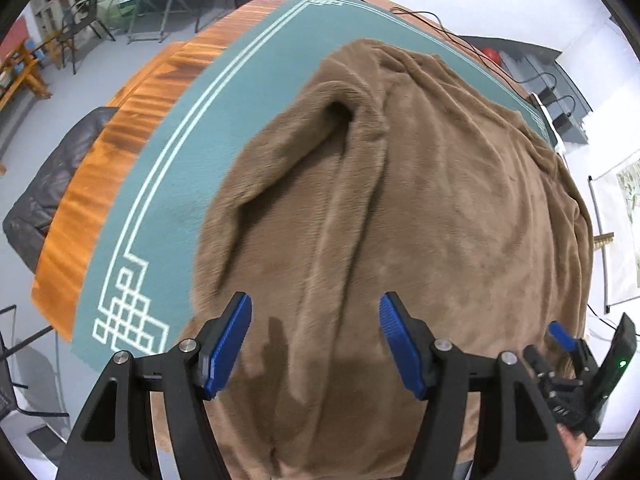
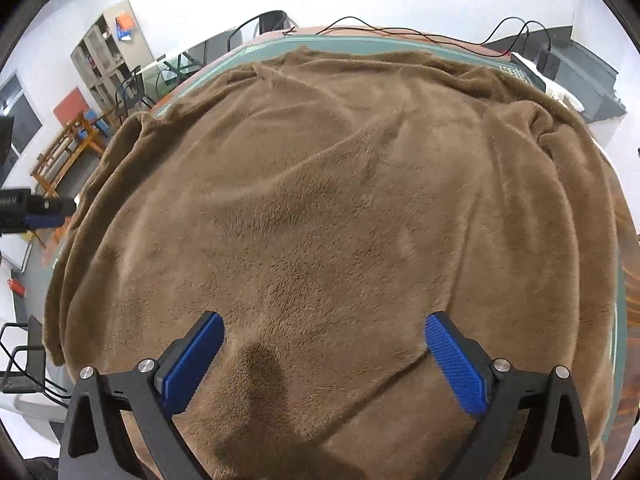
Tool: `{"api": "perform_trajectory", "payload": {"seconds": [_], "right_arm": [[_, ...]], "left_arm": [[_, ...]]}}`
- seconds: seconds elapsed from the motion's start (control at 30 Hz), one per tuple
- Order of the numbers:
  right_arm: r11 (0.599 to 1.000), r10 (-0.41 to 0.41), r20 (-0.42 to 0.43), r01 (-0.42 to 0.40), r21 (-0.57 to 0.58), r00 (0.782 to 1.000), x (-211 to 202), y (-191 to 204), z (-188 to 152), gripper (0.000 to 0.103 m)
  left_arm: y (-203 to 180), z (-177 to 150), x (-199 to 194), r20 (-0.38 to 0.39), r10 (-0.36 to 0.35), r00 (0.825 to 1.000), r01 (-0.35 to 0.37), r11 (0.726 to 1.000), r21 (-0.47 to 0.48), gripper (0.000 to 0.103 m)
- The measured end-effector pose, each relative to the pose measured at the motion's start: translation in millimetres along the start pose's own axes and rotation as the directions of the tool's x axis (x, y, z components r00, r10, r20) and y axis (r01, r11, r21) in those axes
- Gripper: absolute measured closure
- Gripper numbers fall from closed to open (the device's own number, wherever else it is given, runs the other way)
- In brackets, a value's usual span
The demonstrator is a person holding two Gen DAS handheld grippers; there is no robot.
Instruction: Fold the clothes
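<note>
A large brown fleece garment (image 1: 400,208) lies spread over a table with a teal cloth (image 1: 192,168); it fills the right wrist view (image 2: 340,208) too. One folded edge with a dark pocket-like opening (image 1: 340,110) shows at its far left. My left gripper (image 1: 316,320) is open and empty, hovering just above the garment's near edge. My right gripper (image 2: 324,340) is open and empty above the garment's near middle. The right gripper also shows at the left wrist view's right edge (image 1: 576,352).
The table has an orange wooden rim (image 1: 120,128). A dark chair (image 1: 44,200) stands at its left. Black cables (image 2: 400,30) run along the far table edge. Chairs, shelves (image 2: 108,56) and wooden furniture stand on the floor beyond.
</note>
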State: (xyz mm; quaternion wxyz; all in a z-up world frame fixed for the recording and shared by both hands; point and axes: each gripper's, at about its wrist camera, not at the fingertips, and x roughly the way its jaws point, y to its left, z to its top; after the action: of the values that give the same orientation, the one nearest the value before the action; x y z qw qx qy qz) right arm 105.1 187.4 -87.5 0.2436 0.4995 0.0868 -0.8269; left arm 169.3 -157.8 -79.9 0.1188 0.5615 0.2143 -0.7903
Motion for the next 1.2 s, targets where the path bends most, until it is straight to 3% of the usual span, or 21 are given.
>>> {"api": "perform_trajectory", "payload": {"seconds": [0.2, 0.37, 0.6, 0.7, 0.77, 0.87, 0.97, 1.0, 1.1, 1.2], "right_arm": [[1.0, -0.012, -0.073, 0.012, -0.01, 0.997, 19, -6, -7, 0.001], [0.999, -0.026, -0.064, 0.024, -0.039, 0.998, 24, -6, -10, 0.001], [0.996, -0.052, -0.037, 0.049, -0.074, 0.998, 27, -1, -13, 0.0], [0.996, -0.051, -0.03, 0.049, -0.074, 0.998, 28, 0, -14, 0.0], [0.996, -0.056, -0.026, 0.054, -0.076, 0.998, 28, 0, -14, 0.0], [0.995, -0.061, -0.018, 0.06, -0.074, 0.998, 29, 1, -14, 0.0], [0.995, -0.066, -0.012, 0.065, -0.074, 0.998, 30, 1, -14, 0.0], [0.995, -0.066, -0.011, 0.065, -0.074, 0.998, 30, 2, -14, 0.0], [0.995, -0.065, -0.01, 0.064, -0.074, 0.998, 31, 5, -16, 0.0], [0.995, -0.065, -0.009, 0.064, -0.075, 0.998, 31, 2, -14, 0.0]], "left_arm": [[23, 11, 9, 0.037, 0.043, 0.998, -0.04, 0.997, -0.066, 0.032], [38, 28, 22, 0.053, 0.157, 0.986, -0.154, 0.986, -0.062, 0.032], [48, 54, 61, -0.007, 0.029, 1.0, -0.029, 0.996, -0.079, 0.032], [41, 55, 66, 0.012, 0.024, 1.0, -0.024, 0.999, -0.038, 0.033], [36, 55, 66, 0.016, 0.01, 1.0, -0.01, 1.0, -0.017, 0.043], [27, 53, 64, 0.018, 0.007, 1.0, -0.007, 1.0, 0.021, 0.07], [15, 51, 58, 0.041, 0.083, 0.996, -0.087, 0.992, 0.088, 0.088], [12, 51, 56, 0.055, 0.118, 0.991, -0.124, 0.986, 0.111, 0.093], [5, 55, 41, 0.145, 0.269, 0.952, -0.294, 0.936, 0.193, 0.093], [4, 65, 21, 0.249, 0.369, 0.895, -0.423, 0.88, 0.216, 0.093]]}}
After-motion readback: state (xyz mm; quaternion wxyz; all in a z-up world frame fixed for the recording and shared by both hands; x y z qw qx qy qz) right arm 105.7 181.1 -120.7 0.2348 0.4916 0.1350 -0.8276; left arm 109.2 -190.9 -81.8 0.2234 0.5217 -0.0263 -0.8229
